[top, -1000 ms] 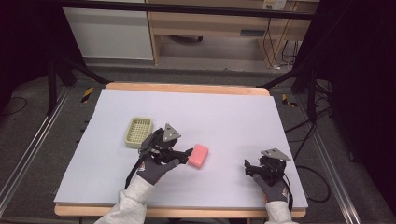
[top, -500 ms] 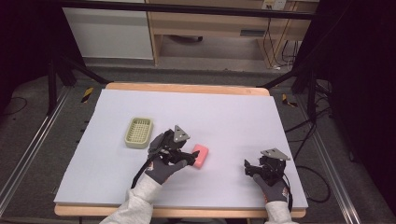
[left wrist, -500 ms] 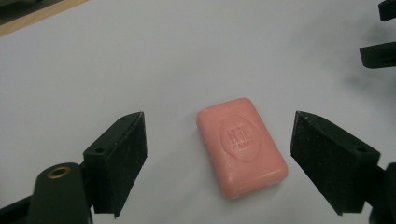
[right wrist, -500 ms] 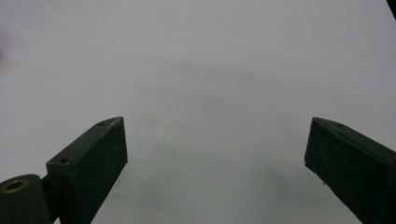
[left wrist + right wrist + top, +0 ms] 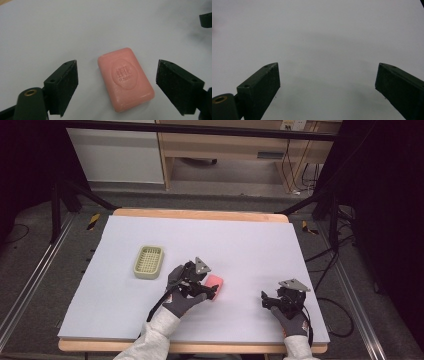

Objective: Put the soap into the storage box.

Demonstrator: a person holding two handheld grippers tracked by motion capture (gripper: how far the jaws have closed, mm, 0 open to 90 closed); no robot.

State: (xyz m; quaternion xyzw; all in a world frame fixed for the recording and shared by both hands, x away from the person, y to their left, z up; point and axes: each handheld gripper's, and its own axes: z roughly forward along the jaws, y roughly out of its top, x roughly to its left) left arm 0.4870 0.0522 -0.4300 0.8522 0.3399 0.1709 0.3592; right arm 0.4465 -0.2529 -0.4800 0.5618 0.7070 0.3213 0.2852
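The pink rectangular bar of soap (image 5: 125, 79) lies flat on the pale lilac tabletop (image 5: 250, 240), directly between the spread jaws of the left gripper (image 5: 126, 85), touching neither. Its long axis runs away from the camera and tilts slightly leftward at the far end, so the jaws flank its long sides, stamped face up. The left hand (image 5: 186, 290) is much nearer; the right gripper (image 5: 327, 87), jaws also spread and empty, rests well apart.
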